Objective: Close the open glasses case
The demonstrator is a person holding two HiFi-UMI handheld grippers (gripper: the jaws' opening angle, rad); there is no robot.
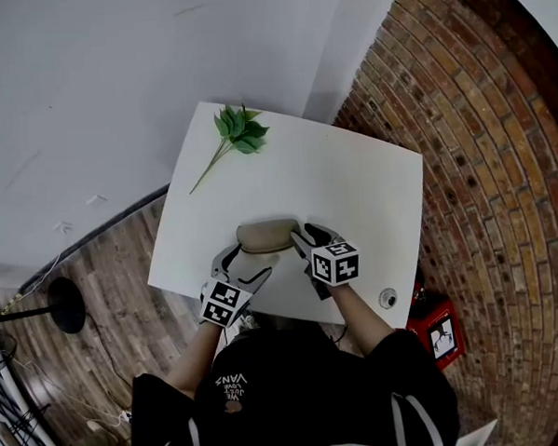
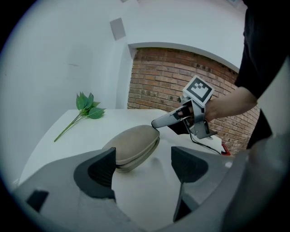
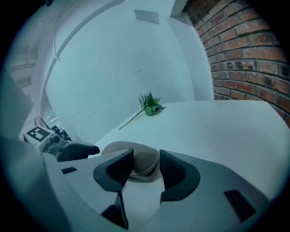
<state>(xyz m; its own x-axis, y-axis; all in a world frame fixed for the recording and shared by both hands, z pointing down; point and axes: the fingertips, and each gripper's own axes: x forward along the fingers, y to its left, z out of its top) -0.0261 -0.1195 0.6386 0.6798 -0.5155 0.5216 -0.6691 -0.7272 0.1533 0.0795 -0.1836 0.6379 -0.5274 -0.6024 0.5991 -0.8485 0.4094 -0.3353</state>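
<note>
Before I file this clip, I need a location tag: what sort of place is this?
Likely an indoor studio or office corner: a plain white table stands on a wood plank floor where a bare white wall meets an exposed brick wall.

Sparse studio-like room, white table (image 1: 370, 185) under the right gripper (image 1: 306, 236), brick wall (image 1: 480, 142) to its right, plain white wall (image 1: 113, 86) ahead, wood-plank floor (image 1: 123, 267) off to its left
</note>
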